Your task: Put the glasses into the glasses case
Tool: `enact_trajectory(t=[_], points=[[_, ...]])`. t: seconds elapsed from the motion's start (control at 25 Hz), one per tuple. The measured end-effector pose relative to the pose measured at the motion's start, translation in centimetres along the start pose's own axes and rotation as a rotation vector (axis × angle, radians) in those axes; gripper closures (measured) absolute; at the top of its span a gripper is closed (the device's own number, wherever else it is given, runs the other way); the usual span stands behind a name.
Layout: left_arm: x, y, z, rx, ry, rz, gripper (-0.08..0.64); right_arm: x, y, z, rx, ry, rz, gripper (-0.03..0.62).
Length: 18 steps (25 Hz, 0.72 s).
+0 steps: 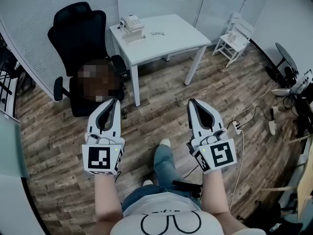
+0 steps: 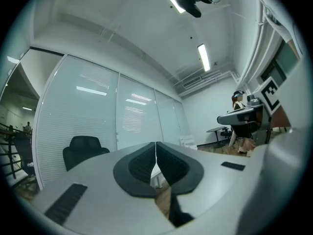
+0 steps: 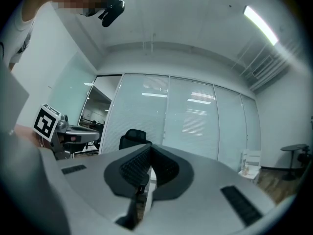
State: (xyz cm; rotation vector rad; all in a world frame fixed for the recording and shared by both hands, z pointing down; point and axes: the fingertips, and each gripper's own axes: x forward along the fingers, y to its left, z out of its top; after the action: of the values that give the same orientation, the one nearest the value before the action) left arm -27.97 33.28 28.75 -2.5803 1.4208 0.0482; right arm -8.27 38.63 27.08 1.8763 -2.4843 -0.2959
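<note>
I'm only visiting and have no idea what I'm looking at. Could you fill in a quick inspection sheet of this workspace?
Surface: white table, mostly bare, well ahead of both grippers.
Job's things: small dark item on the table, maybe the glasses; too small to tell. No case made out.
Clutter: white boxy object near the table's left edge.
Grippers: left hand-held gripper and right hand-held gripper both shut, empty, over the wood floor.
Cables: white cables and power strip on the floor, right side.
Surroundings: black office chair, small white chair, glass partition wall.
</note>
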Motion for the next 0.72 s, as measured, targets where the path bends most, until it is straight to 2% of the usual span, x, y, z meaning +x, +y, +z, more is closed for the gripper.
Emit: enact_trajectory(t=[0.2,0.48,0.72], points=[[6.9,1.6,-2.3,-0.008,0.018,0.020,0.543,6.3,-4.4,-2.2,0.011,-0.009,0.015,0.581],[21.1,3.0,-3.2,-0.005,0.013,0.037,0.541,17.9,-13.1,-4.0,0.015,-0.016,0.060,0.581],[32.6,3.4,-3.3,0.000,0.002,0.060,0.541,25.5,-19.9,-5.0,0.012,-0.021,0.109,0.581]])
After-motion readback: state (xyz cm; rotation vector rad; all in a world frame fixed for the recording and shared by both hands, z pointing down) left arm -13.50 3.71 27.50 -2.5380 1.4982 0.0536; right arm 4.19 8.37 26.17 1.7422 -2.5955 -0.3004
